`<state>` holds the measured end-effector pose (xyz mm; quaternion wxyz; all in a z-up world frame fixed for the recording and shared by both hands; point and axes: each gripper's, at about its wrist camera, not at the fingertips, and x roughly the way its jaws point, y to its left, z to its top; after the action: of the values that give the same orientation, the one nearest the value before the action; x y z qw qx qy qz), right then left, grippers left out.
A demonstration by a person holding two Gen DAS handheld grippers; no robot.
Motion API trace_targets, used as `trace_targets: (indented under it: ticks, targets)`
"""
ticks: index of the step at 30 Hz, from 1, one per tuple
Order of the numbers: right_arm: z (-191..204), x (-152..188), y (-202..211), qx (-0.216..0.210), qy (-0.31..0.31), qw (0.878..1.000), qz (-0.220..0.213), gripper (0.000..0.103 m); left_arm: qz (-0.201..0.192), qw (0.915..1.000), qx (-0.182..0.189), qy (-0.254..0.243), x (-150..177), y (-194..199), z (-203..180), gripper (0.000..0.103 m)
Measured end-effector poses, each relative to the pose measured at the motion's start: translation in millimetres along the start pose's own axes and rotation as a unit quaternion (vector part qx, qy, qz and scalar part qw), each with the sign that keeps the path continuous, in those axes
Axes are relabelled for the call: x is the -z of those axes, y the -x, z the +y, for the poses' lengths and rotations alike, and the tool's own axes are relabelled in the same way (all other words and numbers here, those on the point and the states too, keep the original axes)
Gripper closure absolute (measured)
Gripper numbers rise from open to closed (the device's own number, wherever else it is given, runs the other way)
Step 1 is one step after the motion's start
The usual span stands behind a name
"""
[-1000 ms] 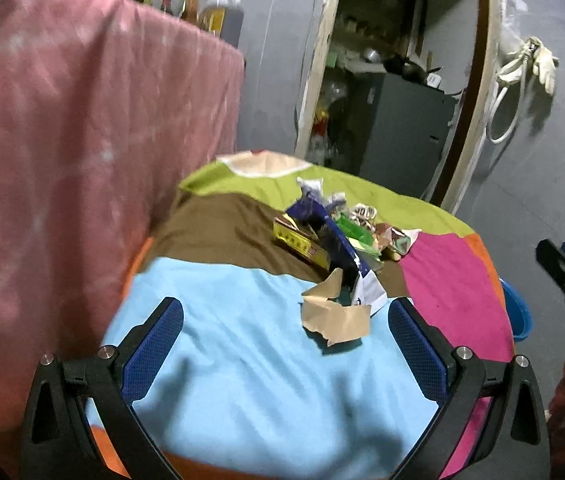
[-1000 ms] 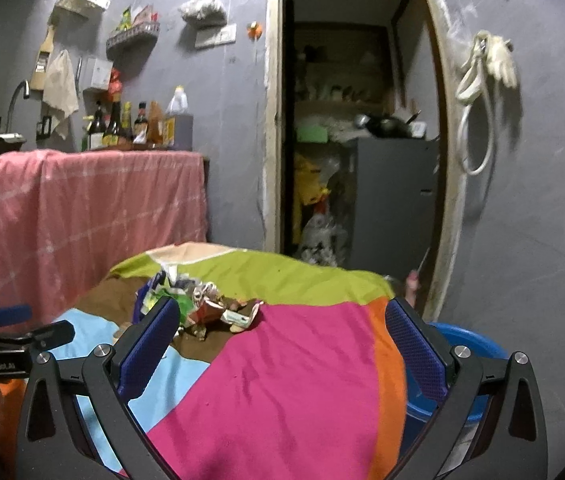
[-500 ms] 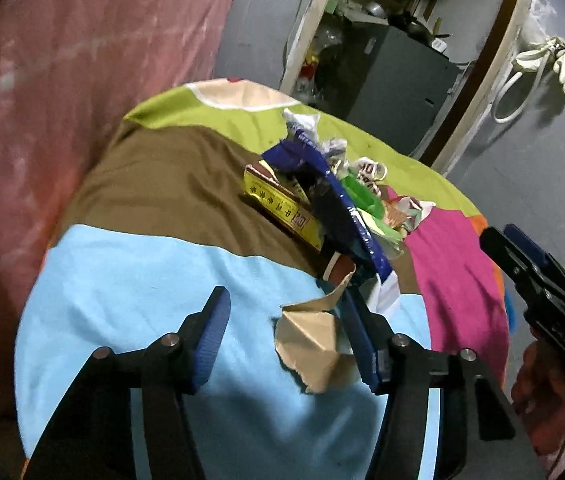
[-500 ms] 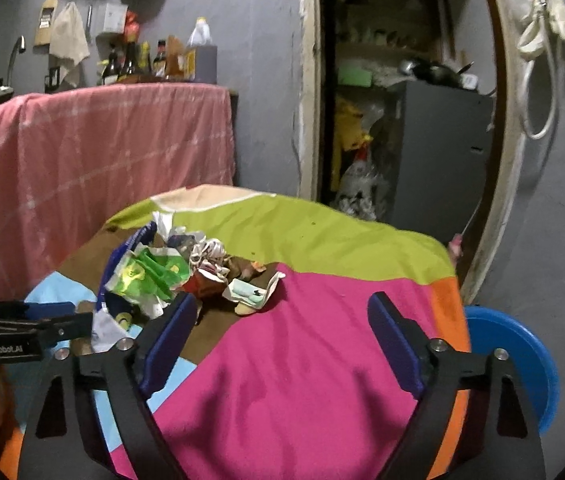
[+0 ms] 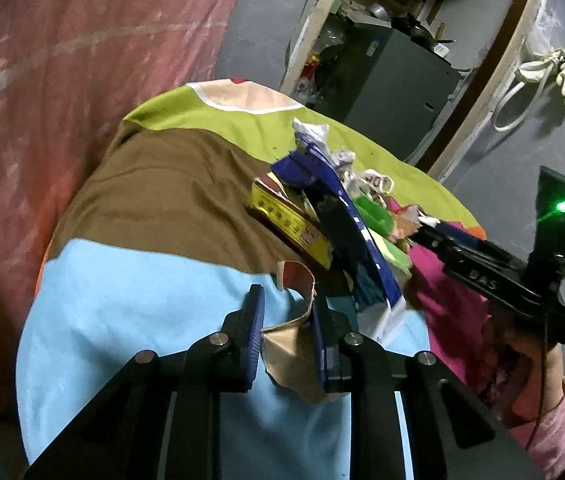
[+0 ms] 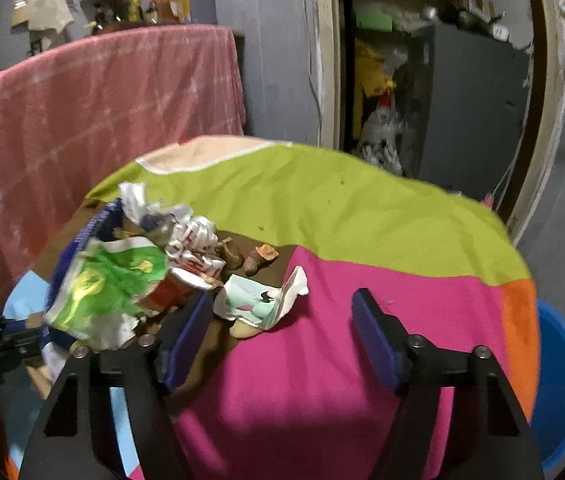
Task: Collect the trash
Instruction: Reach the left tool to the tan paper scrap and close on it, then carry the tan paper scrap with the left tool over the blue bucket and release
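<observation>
A big table point(image 6: 362, 216) wears a cloth with green, pink, brown, light blue and orange patches. A pink cloth point(image 6: 102, 92) hangs behind it, and a blue tub point(image 6: 562, 384) peeks out at the table's far right side, mostly cut off. The trash pile point(image 5: 334, 216) sits in the middle of the table, where the brown, green and pink patches meet. In it are a long dark blue wrapper point(image 5: 346, 232), a yellow box point(image 5: 286, 224) with small red marks too tiny to read, a green and white wrapper point(image 6: 106, 280), and a crumpled red and white paper point(image 6: 194, 244) whose letters are too blurry to read. The left claw point(image 5: 288, 320) has just been closing, and its blue pads now pinch a torn tan paper point(image 5: 294, 344) on the light blue patch, right by the pile. The right claw point(image 6: 282, 320) has also just been closing, but its sides stand apart with nothing gripped; a small pale green paper point(image 6: 258, 300) lies between them on the pink patch. From the left view, the right claw's black body shows the letters "DAS" and a green light. Part of a hand and pink sleeve point(image 5: 554, 432) are cut off there.
</observation>
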<state>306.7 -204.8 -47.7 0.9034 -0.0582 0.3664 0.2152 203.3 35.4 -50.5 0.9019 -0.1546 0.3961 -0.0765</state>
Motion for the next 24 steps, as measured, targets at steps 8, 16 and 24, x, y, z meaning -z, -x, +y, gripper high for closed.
trace_targets:
  ticks: [8,16,24]
  targets:
    - [-3.6,-4.5,-20.5,-0.012,-0.011,1.0,0.025,0.057,-0.005,0.9999,-0.013,0.004,-8.8,-4.4,-0.1,0.085]
    - [-8.6,-2.5,-16.0,-0.021,-0.027,0.999,0.019,0.098,-0.041,0.9988,-0.026,0.007,-6.8,12.0,-2.2,0.085]
    - [-11.9,13.8,43.4,-0.001,-0.043,0.996,-0.078,0.101,-0.113,0.9929,-0.026,-0.027,-3.3,43.2,-33.3,0.085]
